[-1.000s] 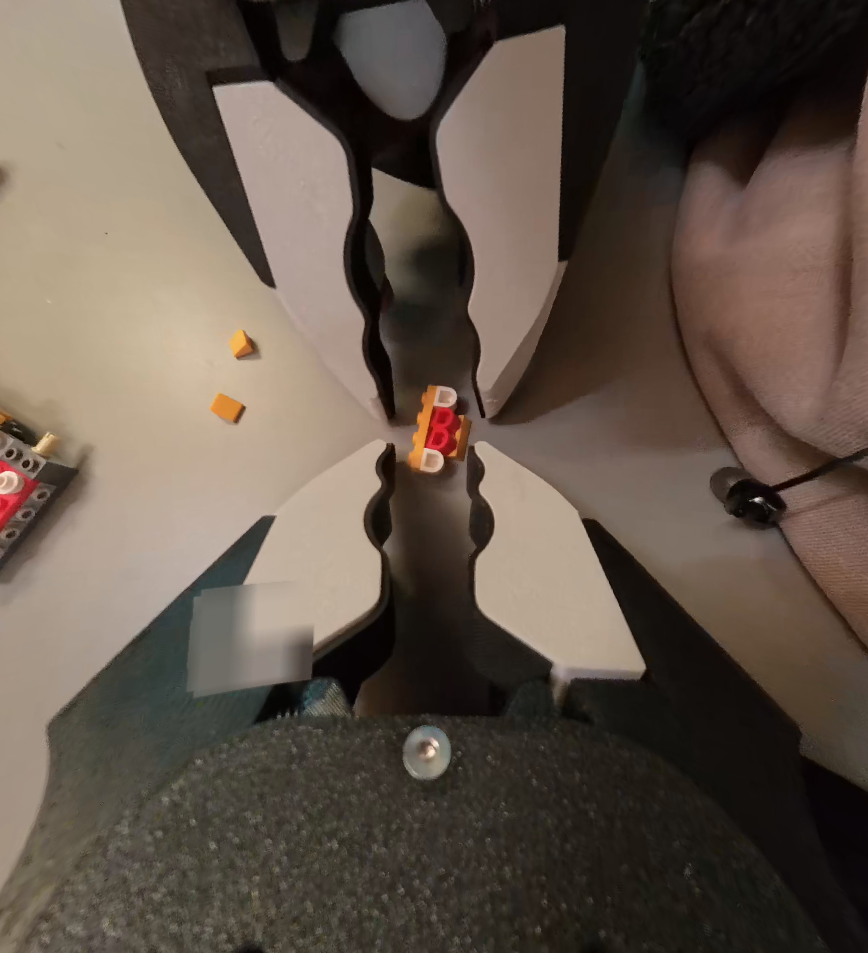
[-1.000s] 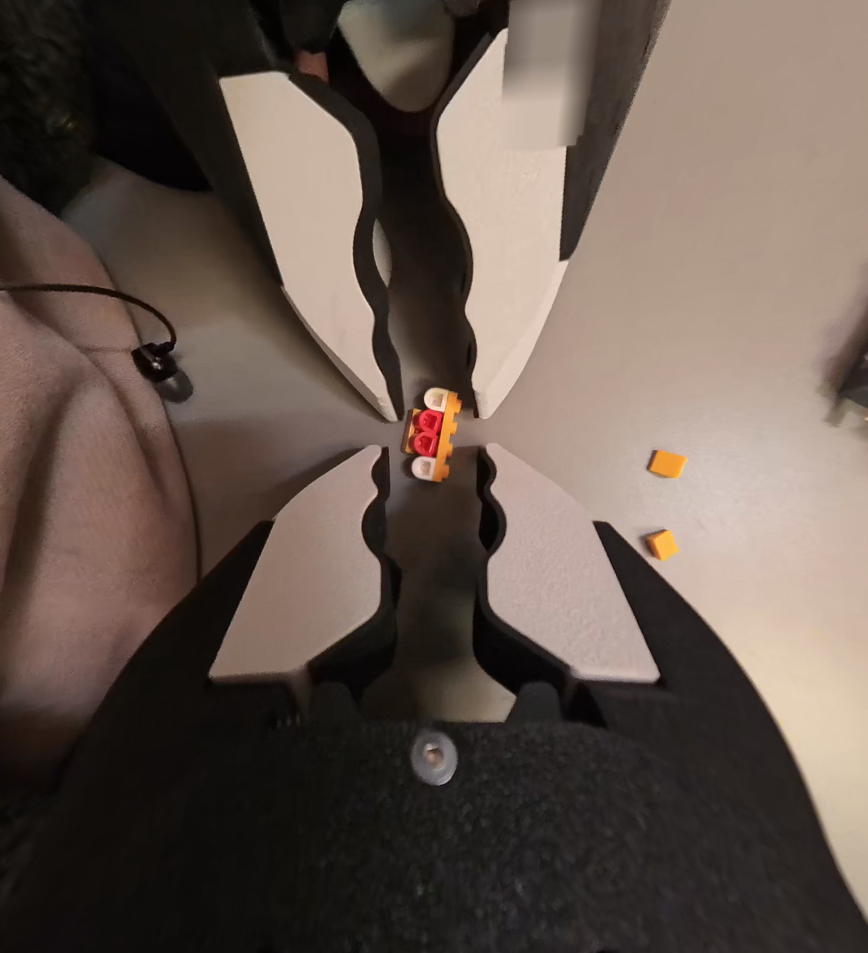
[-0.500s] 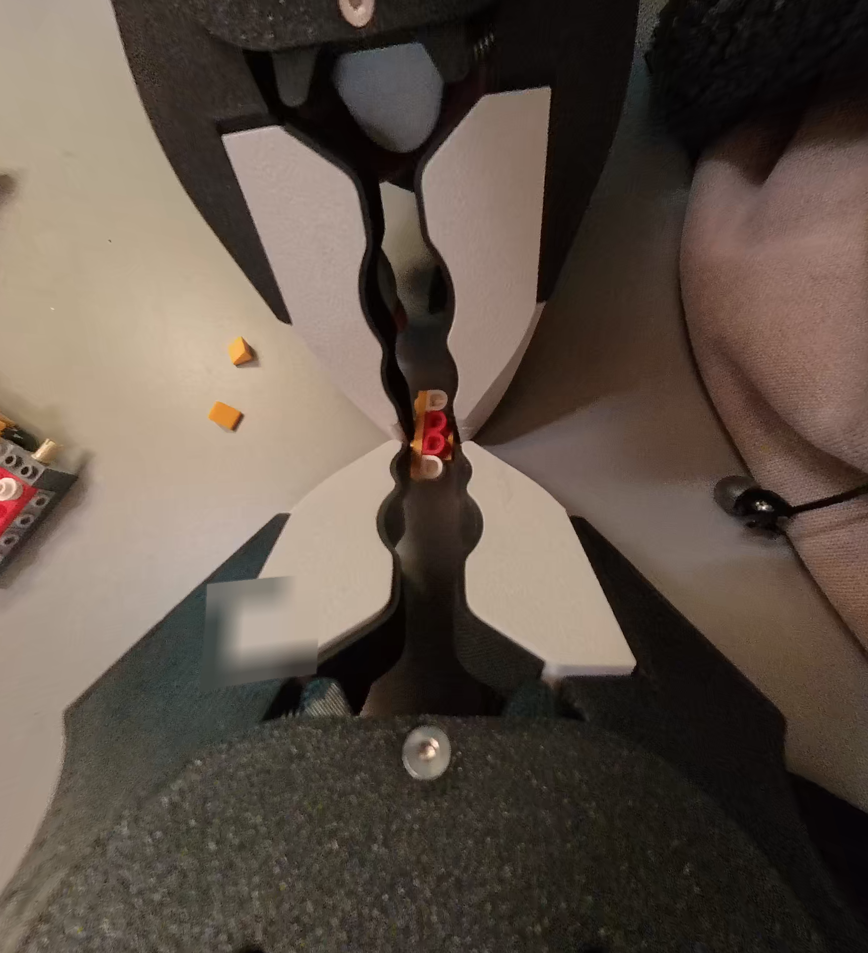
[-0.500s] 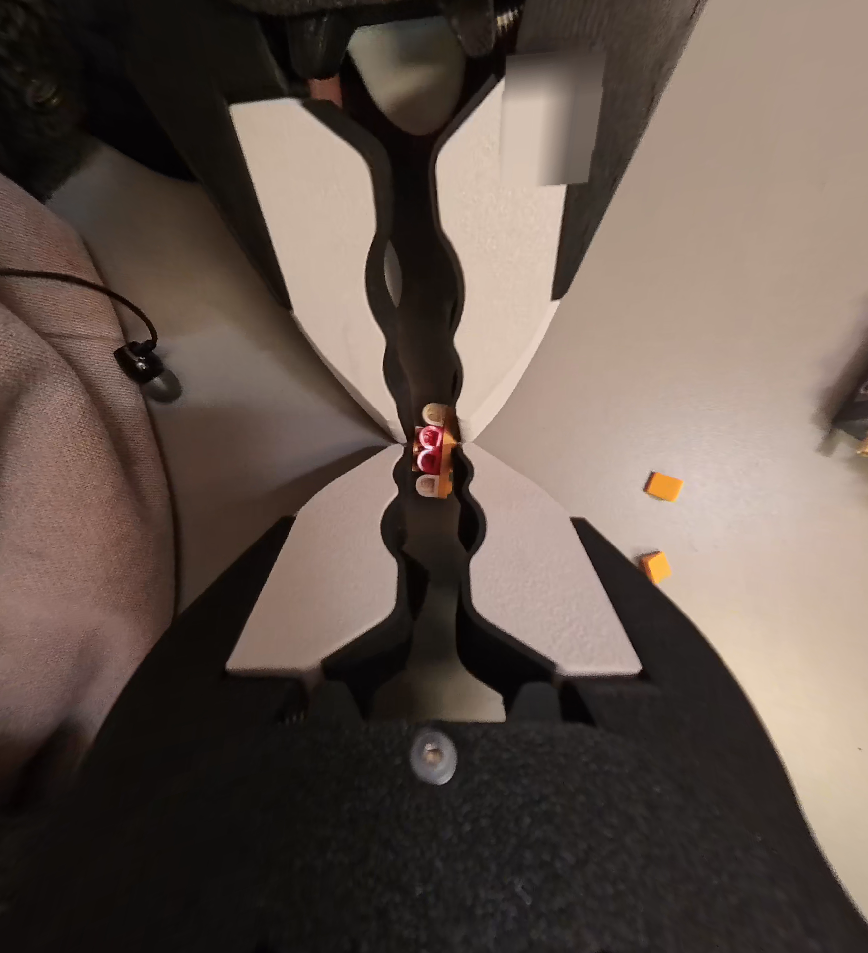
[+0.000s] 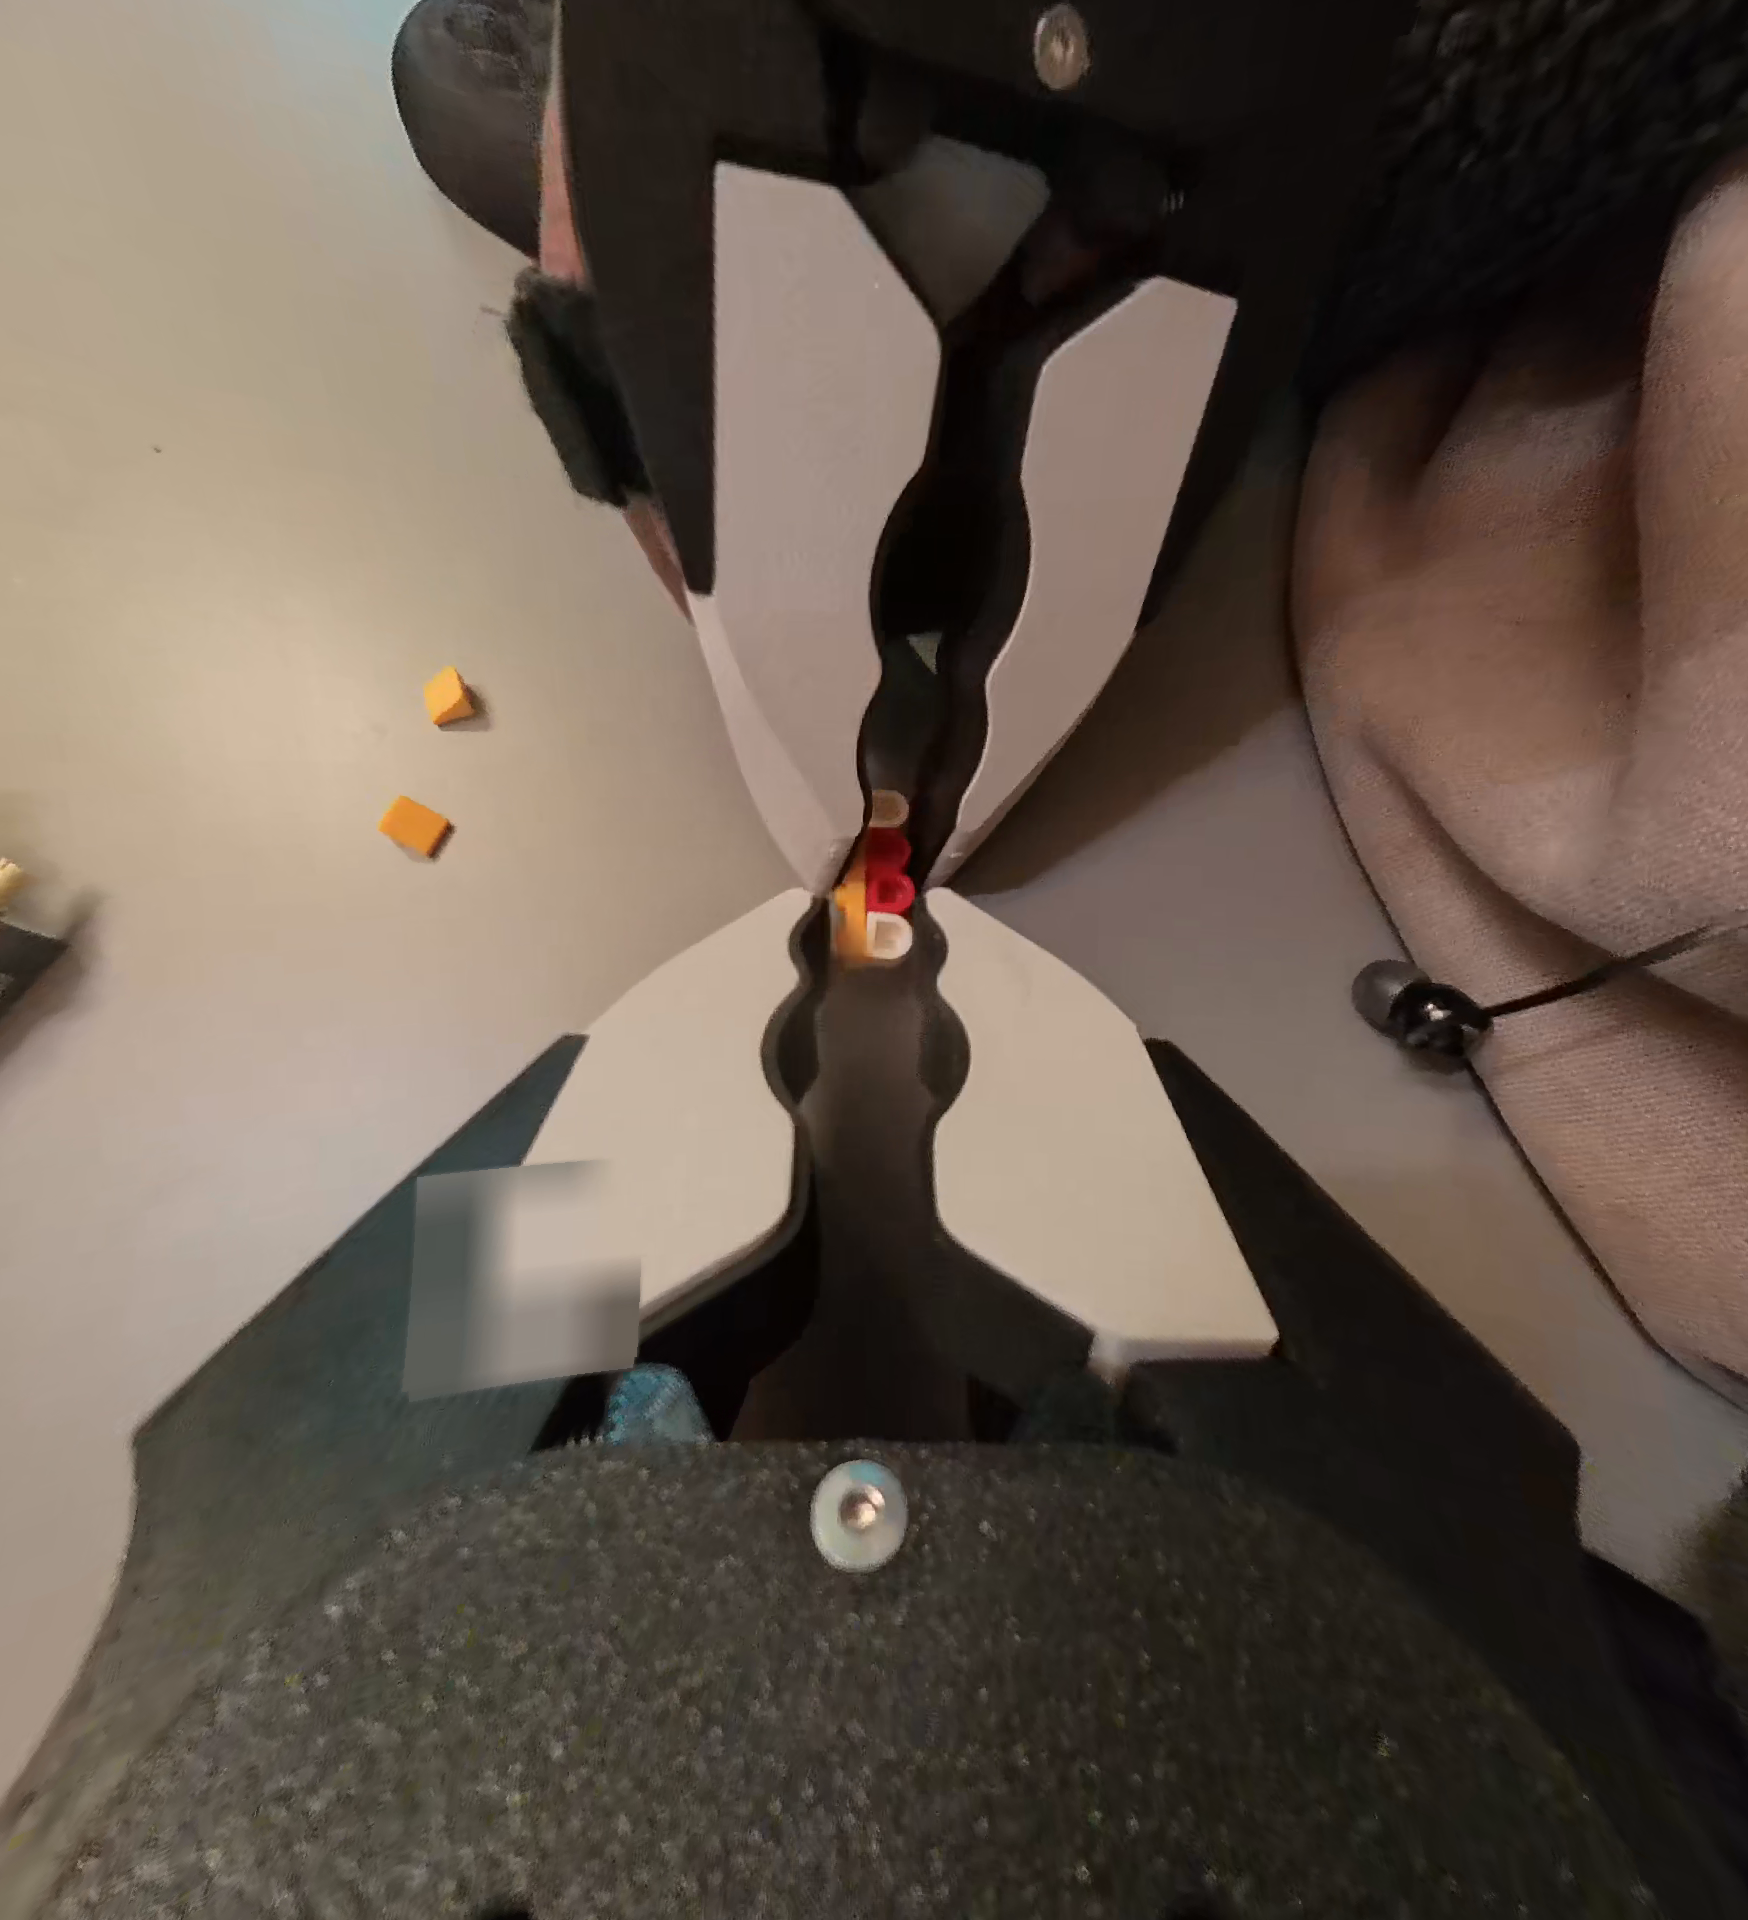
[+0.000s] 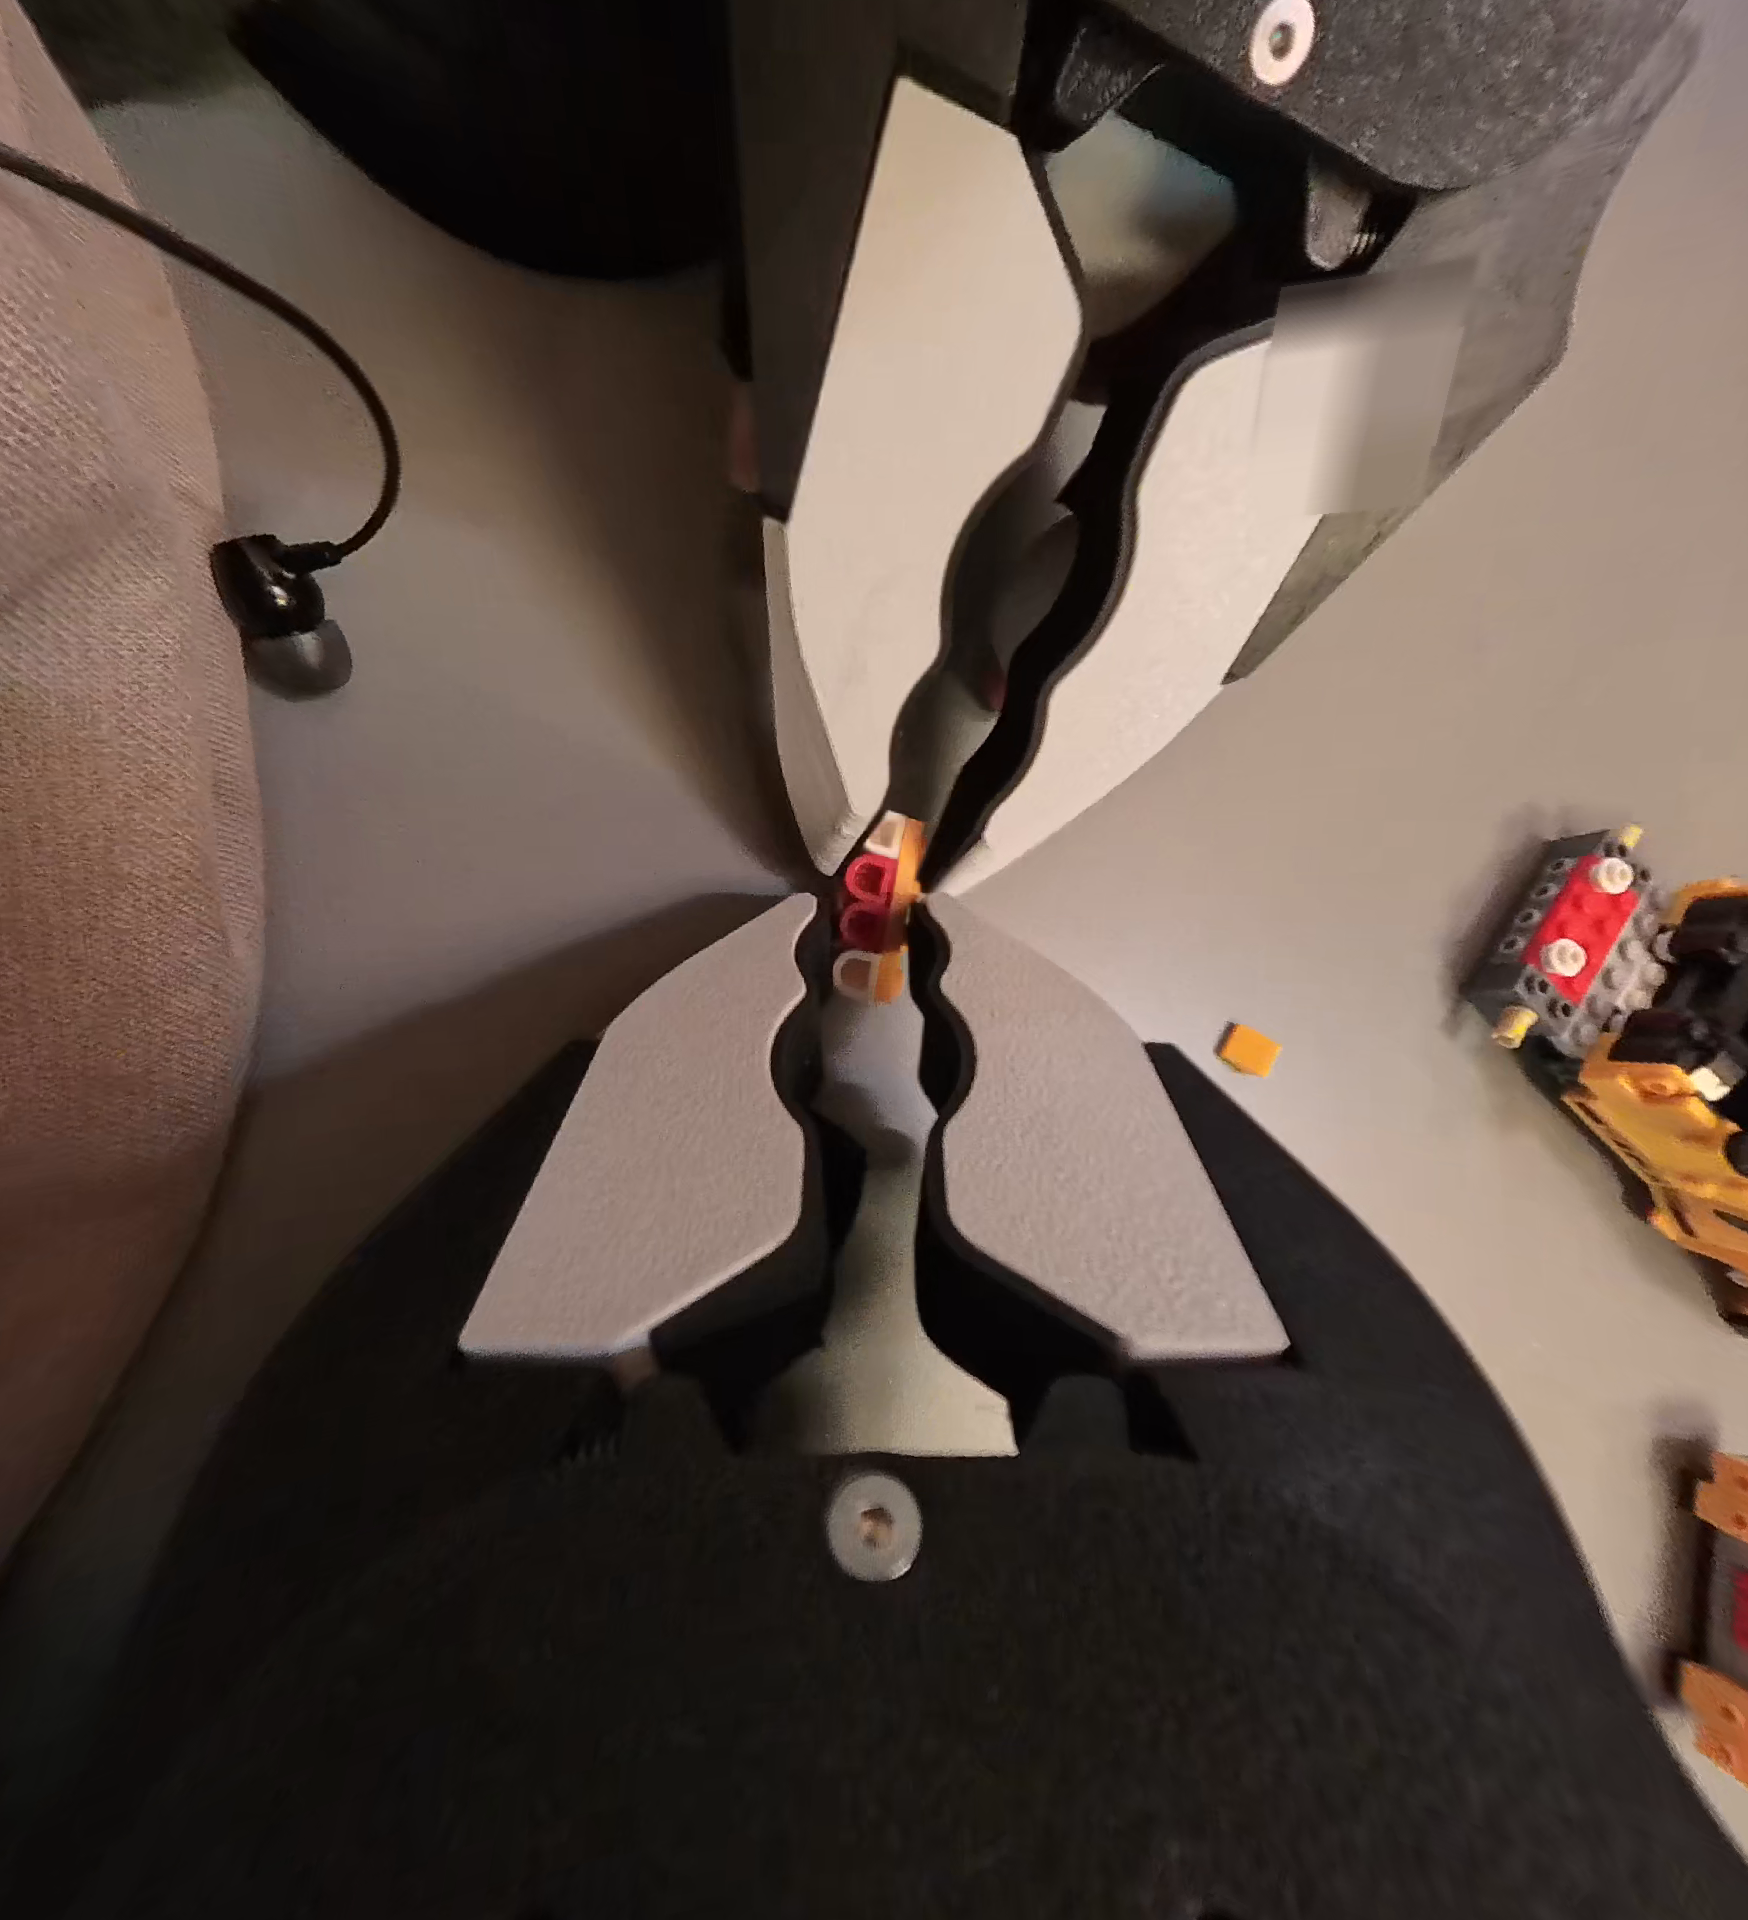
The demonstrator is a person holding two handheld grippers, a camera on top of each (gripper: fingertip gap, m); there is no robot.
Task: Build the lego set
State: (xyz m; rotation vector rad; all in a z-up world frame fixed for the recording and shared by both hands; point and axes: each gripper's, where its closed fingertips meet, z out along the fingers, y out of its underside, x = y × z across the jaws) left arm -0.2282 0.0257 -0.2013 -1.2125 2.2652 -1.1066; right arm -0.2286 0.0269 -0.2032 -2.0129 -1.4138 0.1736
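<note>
The small orange, red and white lego piece [image 5: 875,894] sits at frame centre, pinched from both ends: my left gripper [image 5: 875,920] and right gripper [image 6: 865,920] each closed on it, tips meeting, above the grey table [image 5: 174,468]

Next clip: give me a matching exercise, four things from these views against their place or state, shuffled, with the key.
Things:
1. small orange, red and white lego piece
2. two loose orange tiles
3. black cord toggle
4. yellow and black lego vehicle

Places or states:
A. lying on the table, untouched
B. pinched by both grippers
C. resting by the beige fabric
D. partly built, red brick on its grey end

Pairs: 1-B, 2-A, 3-C, 4-D
</note>
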